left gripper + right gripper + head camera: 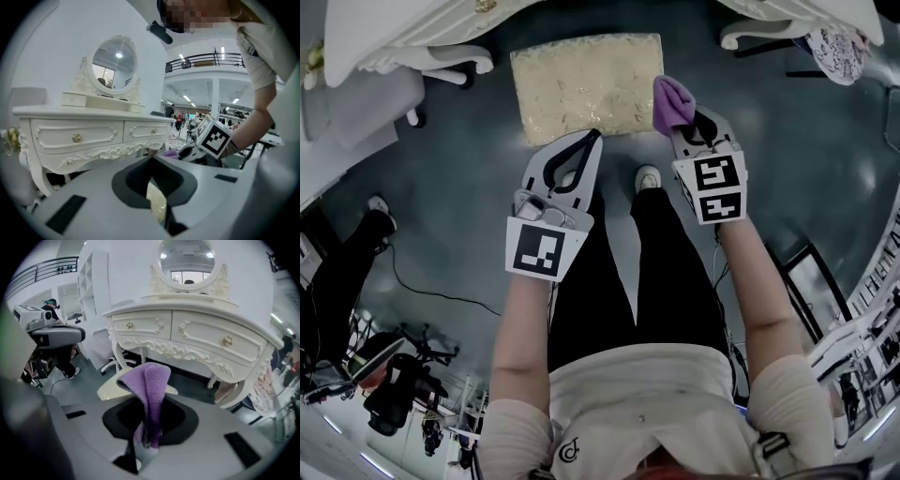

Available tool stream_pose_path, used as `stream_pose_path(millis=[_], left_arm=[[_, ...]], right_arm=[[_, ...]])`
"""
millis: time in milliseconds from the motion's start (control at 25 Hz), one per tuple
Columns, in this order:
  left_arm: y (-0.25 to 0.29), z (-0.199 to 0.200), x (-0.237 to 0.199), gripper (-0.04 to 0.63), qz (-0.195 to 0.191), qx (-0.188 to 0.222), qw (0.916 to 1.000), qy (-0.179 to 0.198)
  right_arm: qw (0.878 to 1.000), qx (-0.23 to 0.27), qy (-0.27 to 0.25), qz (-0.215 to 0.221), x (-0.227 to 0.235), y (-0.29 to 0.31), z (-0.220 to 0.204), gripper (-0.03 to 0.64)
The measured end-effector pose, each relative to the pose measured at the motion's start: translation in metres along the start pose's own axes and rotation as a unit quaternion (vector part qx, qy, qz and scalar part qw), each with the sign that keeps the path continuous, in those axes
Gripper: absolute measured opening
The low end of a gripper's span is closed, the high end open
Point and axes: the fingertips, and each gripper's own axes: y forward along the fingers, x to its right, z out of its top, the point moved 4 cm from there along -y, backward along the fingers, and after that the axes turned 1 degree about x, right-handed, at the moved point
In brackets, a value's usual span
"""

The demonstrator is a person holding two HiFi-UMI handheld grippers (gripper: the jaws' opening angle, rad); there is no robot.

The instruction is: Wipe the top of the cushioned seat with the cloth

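Head view shows the rectangular, cream, textured cushioned seat (581, 84) with the fluffy purple cloth (672, 101) at its right edge; left gripper view shows the left gripper (151, 158) with smooth grey jaws together and empty; right gripper view shows the right gripper (149, 439) clamped on the cloth before a carved white dressing table (197, 336).

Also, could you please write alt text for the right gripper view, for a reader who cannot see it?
The right gripper is shut on a purple cloth that stands up from its jaws. Beyond it are the cream cushioned seat and an ornate white dressing table with an oval mirror.
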Motion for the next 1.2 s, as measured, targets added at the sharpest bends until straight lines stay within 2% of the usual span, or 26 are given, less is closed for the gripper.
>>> stream_pose_path(millis=[120, 360, 480, 600, 760, 1040, 1200], left_arm=[[-0.021, 0.041, -0.013, 0.012, 0.008, 0.025, 0.9996, -0.010], [-0.065, 0.121, -0.035, 0.014, 0.064, 0.074, 0.9950, 0.021], [-0.092, 0.155, -0.041, 0.013, 0.079, 0.087, 0.9927, 0.028], [-0.117, 0.188, -0.046, 0.014, 0.090, 0.087, 0.9908, 0.051], [-0.139, 0.241, -0.058, 0.013, 0.104, 0.109, 0.9855, 0.078], [-0.171, 0.311, -0.041, 0.014, 0.100, 0.148, 0.9776, 0.111], [-0.187, 0.339, -0.033, 0.014, 0.094, 0.160, 0.9742, 0.129]], right_arm=[[1.000, 0.021, -0.001, -0.005, -0.016, -0.024, 0.040, 0.078], [0.996, 0.085, -0.027, -0.019, -0.034, -0.084, 0.135, 0.078], [0.991, 0.123, -0.042, -0.030, -0.040, -0.119, 0.179, 0.078], [0.986, 0.157, -0.048, -0.034, -0.048, -0.155, 0.213, 0.078], [0.976, 0.208, -0.058, -0.040, -0.057, -0.195, 0.258, 0.080], [0.961, 0.268, -0.058, -0.042, -0.076, -0.261, 0.301, 0.078], [0.943, 0.322, -0.060, -0.055, -0.081, -0.300, 0.323, 0.078]])
